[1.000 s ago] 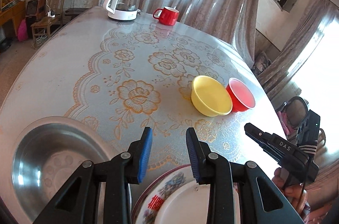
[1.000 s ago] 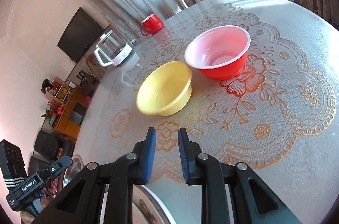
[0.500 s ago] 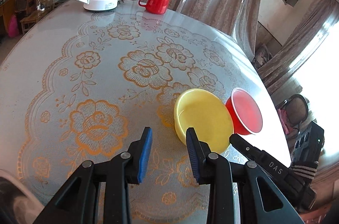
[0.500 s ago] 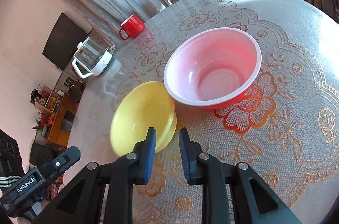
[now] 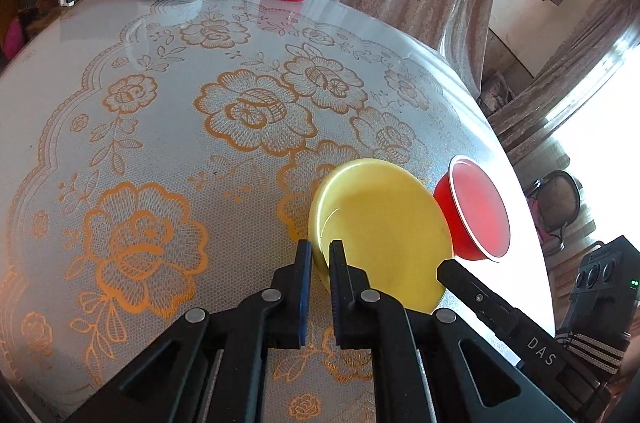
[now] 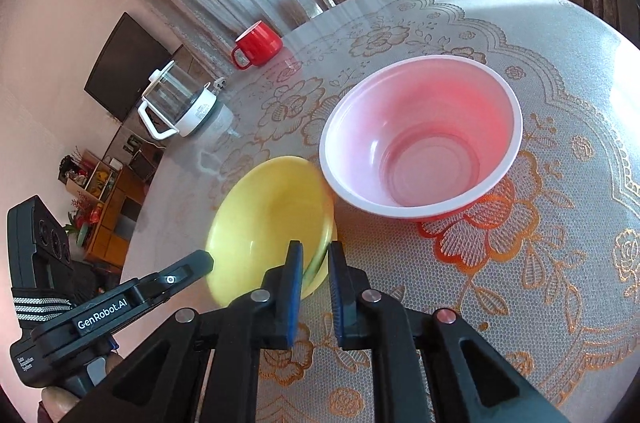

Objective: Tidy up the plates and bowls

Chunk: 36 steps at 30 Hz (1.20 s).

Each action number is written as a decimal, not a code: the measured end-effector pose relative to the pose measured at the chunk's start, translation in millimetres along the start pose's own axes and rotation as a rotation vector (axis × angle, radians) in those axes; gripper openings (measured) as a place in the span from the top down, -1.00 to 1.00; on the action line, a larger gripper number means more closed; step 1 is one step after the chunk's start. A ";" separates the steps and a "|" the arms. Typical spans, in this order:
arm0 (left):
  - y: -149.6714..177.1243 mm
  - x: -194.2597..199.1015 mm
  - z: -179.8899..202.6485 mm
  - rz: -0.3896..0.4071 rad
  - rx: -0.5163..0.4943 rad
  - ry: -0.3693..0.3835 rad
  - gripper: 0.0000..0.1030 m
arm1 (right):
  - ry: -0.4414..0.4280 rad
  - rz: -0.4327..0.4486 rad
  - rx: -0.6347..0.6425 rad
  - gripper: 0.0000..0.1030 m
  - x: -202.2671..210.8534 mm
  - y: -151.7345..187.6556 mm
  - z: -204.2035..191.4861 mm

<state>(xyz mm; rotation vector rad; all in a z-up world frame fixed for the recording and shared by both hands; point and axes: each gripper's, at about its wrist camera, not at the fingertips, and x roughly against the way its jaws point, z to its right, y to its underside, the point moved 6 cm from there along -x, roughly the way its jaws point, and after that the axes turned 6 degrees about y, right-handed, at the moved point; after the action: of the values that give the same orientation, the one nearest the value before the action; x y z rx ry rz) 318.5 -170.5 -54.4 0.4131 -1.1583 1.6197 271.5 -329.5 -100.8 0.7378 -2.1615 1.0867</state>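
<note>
Glossy yellow bowl at lower centre, rim clamped by left gripper, right gripper narrowly astride its blurred edge, translucent red bowl just beside, lace-patterned table bare leftward.

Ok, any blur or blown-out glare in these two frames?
Left wrist view: the window at right is blown out white, yellow bowl sharp. Right wrist view: yellow bowl's near rim is motion-smeared, red bowl crisp, sun patch on the table at right.
</note>
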 end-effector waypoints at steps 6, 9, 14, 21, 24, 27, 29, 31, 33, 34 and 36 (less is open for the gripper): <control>16.2 17.5 -4.8 0.008 0.007 -0.007 0.83 | -0.031 -0.020 -0.011 0.78 7.6 8.8 -4.1; 27.9 25.0 -9.4 -0.003 0.020 -0.018 0.83 | -0.040 -0.049 -0.009 0.78 9.9 19.7 -7.1; 45.6 46.1 -10.7 0.021 0.006 -0.030 0.83 | -0.055 -0.076 -0.014 0.78 16.0 39.7 -11.1; 63.0 63.7 -17.7 0.037 0.003 -0.042 0.83 | -0.072 -0.086 -0.005 0.78 27.5 60.2 -19.1; 69.0 67.9 -17.5 0.043 -0.005 -0.025 0.84 | -0.078 -0.084 0.003 0.78 32.9 64.9 -23.0; 74.3 73.4 -12.0 0.056 -0.021 -0.011 0.84 | -0.105 -0.089 0.008 0.78 36.2 69.6 -29.1; 76.2 74.9 -7.8 0.063 -0.047 -0.019 0.84 | -0.101 -0.083 0.027 0.78 37.3 72.4 -36.4; 77.3 77.1 -9.1 0.065 -0.040 -0.017 0.84 | -0.085 -0.078 0.048 0.78 36.7 74.2 -41.4; 75.1 80.5 -13.2 0.071 -0.022 -0.014 0.84 | -0.051 -0.074 0.045 0.78 34.1 74.8 -39.3; 72.6 82.7 -16.7 0.080 -0.010 -0.024 0.84 | -0.044 -0.075 0.034 0.78 32.8 75.0 -36.0; 68.0 85.8 -23.7 0.090 0.016 -0.026 0.84 | -0.046 -0.072 0.020 0.78 32.4 75.6 -30.3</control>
<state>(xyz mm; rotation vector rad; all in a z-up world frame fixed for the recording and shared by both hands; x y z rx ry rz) 232.1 -102.3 -34.1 0.3979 -1.1994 1.7067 205.0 -272.3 -100.7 0.8517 -2.1478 1.0655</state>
